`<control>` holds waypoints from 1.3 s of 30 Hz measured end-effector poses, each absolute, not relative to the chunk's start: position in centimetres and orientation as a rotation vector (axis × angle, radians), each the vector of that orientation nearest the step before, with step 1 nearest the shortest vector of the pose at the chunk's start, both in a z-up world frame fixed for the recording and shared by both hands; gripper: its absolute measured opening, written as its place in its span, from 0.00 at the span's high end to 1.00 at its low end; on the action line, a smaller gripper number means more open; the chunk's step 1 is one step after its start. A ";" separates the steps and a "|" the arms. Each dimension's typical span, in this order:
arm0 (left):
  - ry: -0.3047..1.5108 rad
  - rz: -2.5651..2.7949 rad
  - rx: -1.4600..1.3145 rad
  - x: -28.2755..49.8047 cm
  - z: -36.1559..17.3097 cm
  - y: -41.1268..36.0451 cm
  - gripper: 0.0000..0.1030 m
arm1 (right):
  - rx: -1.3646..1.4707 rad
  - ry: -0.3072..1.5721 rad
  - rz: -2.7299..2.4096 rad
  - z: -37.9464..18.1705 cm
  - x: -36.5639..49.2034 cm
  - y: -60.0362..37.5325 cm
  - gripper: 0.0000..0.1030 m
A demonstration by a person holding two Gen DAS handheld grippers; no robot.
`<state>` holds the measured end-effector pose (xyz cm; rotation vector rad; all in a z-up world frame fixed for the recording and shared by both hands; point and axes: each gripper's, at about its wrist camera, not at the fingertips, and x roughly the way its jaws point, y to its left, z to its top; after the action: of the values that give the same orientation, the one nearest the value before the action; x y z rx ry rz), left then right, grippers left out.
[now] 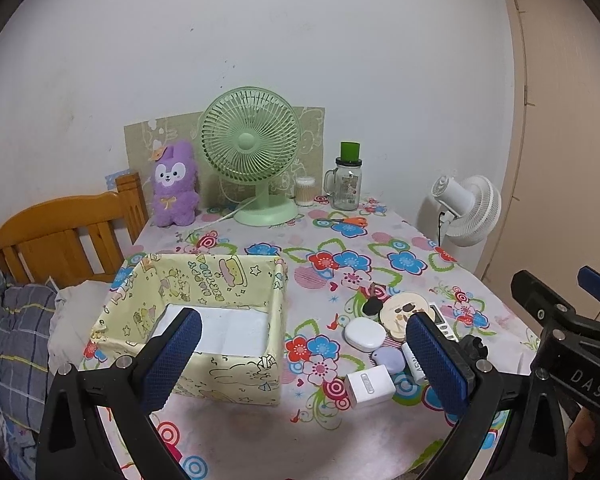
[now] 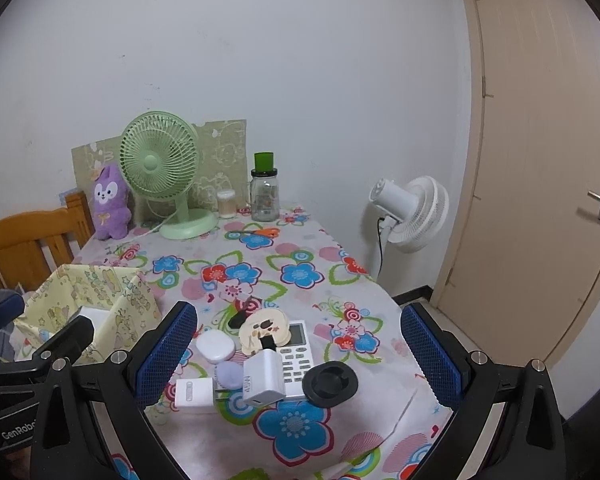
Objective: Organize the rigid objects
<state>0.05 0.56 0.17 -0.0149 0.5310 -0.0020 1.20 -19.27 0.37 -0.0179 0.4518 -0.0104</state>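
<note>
Notably, "DAS" on right gripper (image 1: pixel 572 300) frame, "GenRobo" on left gripper (image 1: pixel 300 356); both w/ jaws apart.

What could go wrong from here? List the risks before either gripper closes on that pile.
1. The small items are packed tight: the white charger lies on the remote, so a grab may drag or knock its neighbours.
2. The yellow box looks like soft fabric; a dropped item or a bump from the left gripper could fold its wall.
3. The round black disc lies flat and may slip from the right gripper.
</note>
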 end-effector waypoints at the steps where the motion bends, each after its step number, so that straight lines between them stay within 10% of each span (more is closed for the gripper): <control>1: 0.530 0.000 -0.015 0.0 0.2 0.7 0.00 | -0.015 0.455 -0.009 0.3 1.2 -19.3 0.00; 39: 0.497 -0.008 -0.028 -0.6 0.8 1.0 0.00 | -0.004 0.449 0.017 0.9 0.7 -19.0 0.00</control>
<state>-0.62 1.01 0.84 -0.0278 0.4966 -0.0079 0.70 -18.98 0.90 -0.0035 0.4492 0.0170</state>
